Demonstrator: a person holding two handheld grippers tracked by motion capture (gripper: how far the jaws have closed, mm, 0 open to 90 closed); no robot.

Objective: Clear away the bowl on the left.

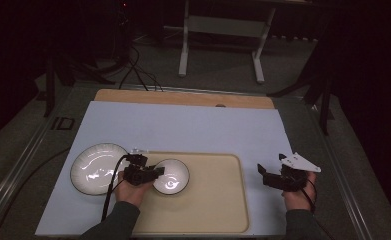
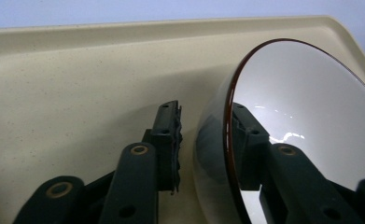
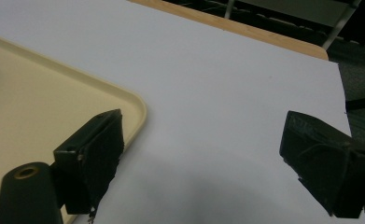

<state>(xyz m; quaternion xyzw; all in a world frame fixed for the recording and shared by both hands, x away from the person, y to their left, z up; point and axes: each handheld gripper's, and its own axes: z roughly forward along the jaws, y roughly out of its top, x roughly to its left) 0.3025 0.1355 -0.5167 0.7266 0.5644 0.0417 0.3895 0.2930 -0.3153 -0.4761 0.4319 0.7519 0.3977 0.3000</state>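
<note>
Small white bowl [image 1: 171, 176] with a dark rim, sitting at the left end of the cream tray [image 1: 223, 200], caught between the jaws of the left hand-held gripper [image 1: 155, 172]. In the left gripper view, one jaw inside the bowl [image 2: 301, 116], the other outside against its wall, with a thin gap possibly left on the outer side; probably clamped on the rim, though hard to say whether fully tight. Bowl tilted in that view, so perhaps being lifted or just set down. Larger white plate [image 1: 99, 168] just left of the tray, on the pale blue surface [image 1: 183, 130], close beside the bowl. Right hand-held gripper [image 1: 270, 175] idle off the tray's right edge, jaws wide apart over bare surface, tray corner [image 3: 133, 105] beside one jaw.

Step in hand, judging by the grip: moving the bowl, either onto the tray or off it toward the plate. Next move calls for a firm pinch on the thin rim, a level carry, and a gentle set-down to avoid slipping.
</note>
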